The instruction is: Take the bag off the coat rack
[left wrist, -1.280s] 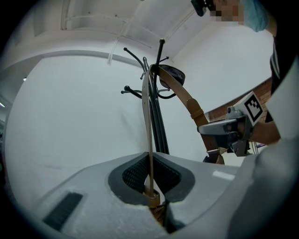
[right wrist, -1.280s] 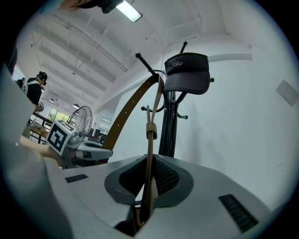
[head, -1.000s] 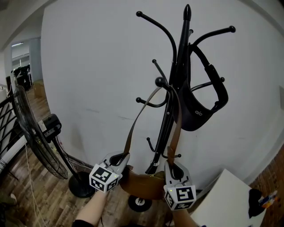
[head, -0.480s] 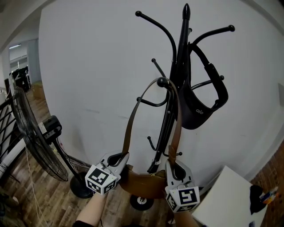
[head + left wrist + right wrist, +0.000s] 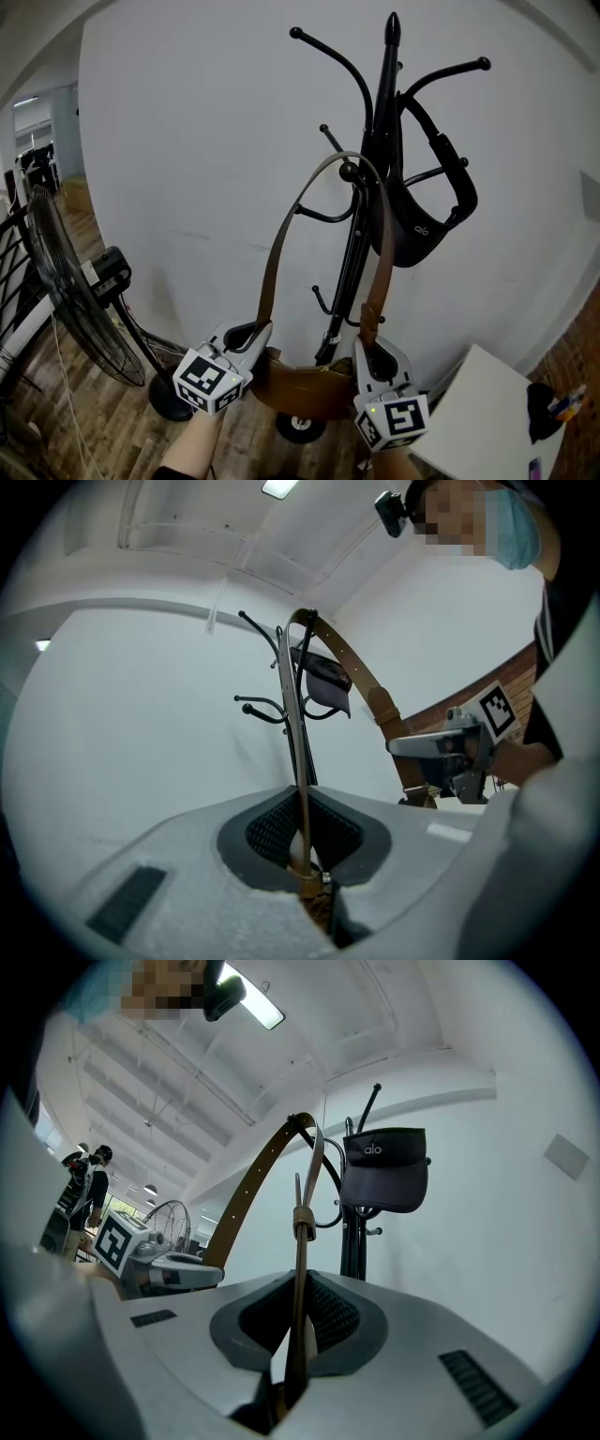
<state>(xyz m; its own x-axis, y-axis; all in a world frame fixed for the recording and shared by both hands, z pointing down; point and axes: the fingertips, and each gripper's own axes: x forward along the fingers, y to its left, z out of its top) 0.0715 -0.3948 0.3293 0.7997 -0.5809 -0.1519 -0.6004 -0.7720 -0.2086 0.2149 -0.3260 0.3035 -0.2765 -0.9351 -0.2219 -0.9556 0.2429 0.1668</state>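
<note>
The brown bag (image 5: 300, 389) hung between your left gripper (image 5: 247, 334) and right gripper (image 5: 373, 349), each pinching one end of its strap (image 5: 277, 246). The strap arched up from them over a knob (image 5: 349, 172) of the coat rack (image 5: 386, 94). You appeared mid-lift; the next move called for carrying the loop toward you, clear of that knob.

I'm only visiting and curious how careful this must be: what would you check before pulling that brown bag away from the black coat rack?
1. Left gripper shut on the brown leather strap: ok.
2. Right gripper shut on the same strap: ok.
3. Strap top above the hook's ball tip: ok.
4. Strap loop free of that ball tip: cannot tell; the ball shows inside the loop.
5. Black cap clear of the strap: cannot tell; they run close.
6. Brown bag body hanging between the grippers: ok.
</note>
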